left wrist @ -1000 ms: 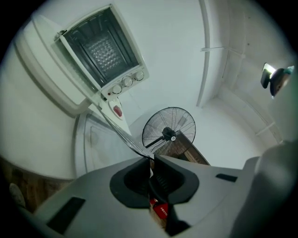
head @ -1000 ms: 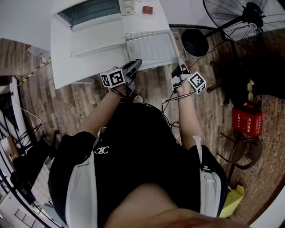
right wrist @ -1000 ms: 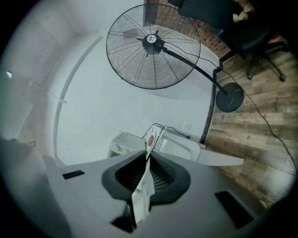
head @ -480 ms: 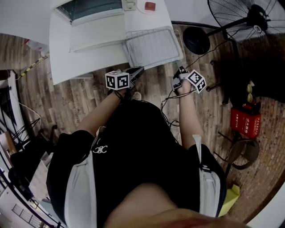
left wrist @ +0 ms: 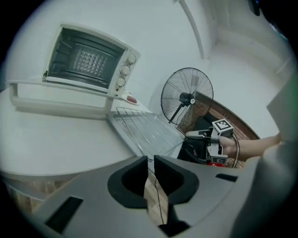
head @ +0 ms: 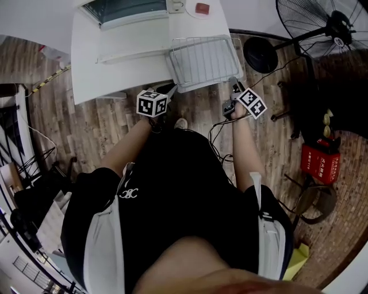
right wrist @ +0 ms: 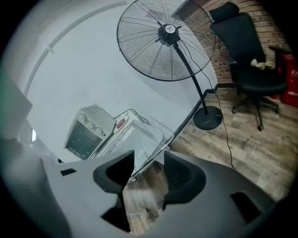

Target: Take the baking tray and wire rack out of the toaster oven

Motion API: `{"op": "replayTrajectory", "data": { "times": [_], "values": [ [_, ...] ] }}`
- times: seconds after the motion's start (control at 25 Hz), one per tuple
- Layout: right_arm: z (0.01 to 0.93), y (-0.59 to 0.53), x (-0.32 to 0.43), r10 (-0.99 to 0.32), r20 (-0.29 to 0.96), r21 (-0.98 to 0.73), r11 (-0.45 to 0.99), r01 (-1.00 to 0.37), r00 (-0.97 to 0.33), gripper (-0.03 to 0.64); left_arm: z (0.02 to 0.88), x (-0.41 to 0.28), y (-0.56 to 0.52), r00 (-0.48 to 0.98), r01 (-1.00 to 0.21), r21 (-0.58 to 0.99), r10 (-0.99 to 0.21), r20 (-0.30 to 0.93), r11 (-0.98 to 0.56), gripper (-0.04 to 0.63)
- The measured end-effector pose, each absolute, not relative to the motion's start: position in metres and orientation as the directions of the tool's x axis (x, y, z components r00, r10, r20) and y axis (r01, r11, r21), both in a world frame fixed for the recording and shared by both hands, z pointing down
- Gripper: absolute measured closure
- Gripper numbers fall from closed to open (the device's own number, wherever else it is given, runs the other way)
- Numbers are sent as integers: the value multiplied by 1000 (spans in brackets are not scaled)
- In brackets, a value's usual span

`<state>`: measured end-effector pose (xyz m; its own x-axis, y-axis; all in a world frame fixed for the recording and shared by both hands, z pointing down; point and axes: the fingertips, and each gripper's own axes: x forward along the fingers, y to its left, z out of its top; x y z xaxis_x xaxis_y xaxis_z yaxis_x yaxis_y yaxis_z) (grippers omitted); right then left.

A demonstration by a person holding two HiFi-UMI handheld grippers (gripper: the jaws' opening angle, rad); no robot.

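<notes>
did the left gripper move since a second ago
Yes, the left gripper has drawn back off the near-left corner of the wire rack, toward the person.

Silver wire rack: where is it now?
Head view: the silver wire rack lies at the white table's right front corner, between the white toaster oven and the black fan's base.

No word or number is reading clearly. Black-and-white square markers are showing on the cubes of the left gripper (head: 171, 89) and right gripper (head: 233, 85). White print on the red box (head: 319, 162), right of frame, is staying illegible.
</notes>
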<state>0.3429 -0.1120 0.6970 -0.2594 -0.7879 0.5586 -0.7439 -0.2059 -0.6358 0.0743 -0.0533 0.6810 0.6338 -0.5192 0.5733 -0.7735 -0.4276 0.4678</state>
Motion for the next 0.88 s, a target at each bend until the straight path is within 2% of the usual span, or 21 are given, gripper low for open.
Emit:
{"op": "replayTrajectory", "data": {
  "times": [0.08, 0.24, 0.28, 0.44, 0.56, 0.72, 0.88],
  "values": [
    [696, -111, 344, -794, 559, -620, -209, -756, -238, 386, 674, 57, -61, 599, -800, 442, -571, 561, -405, 558],
    [681, -104, 359, -830, 544, -537, -227, -813, -127, 383, 648, 32, -80, 520, -853, 348, -684, 511, -389, 560],
    [674, -101, 364, -842, 533, -494, -227, -839, -86, 398, 639, 28, -86, 502, -864, 323, -709, 495, -387, 560],
    [620, -101, 366, -912, 410, -280, -147, -949, 20, 534, 597, 16, -104, 446, -895, 216, -793, 415, -391, 560],
    [565, -112, 343, -963, 267, -156, -31, -987, -12, 615, 557, 12, -116, 428, -904, 146, -841, 331, -402, 560],
    [494, -130, 303, -991, 98, -41, 83, -996, -87, 615, 500, 9, -131, 402, -916, 96, -889, 220, -390, 560],
    [441, -145, 265, -985, 22, -52, 169, -984, -171, 615, 451, 8, -139, 400, -916, 100, -905, 143, -389, 560]
  ]
}}
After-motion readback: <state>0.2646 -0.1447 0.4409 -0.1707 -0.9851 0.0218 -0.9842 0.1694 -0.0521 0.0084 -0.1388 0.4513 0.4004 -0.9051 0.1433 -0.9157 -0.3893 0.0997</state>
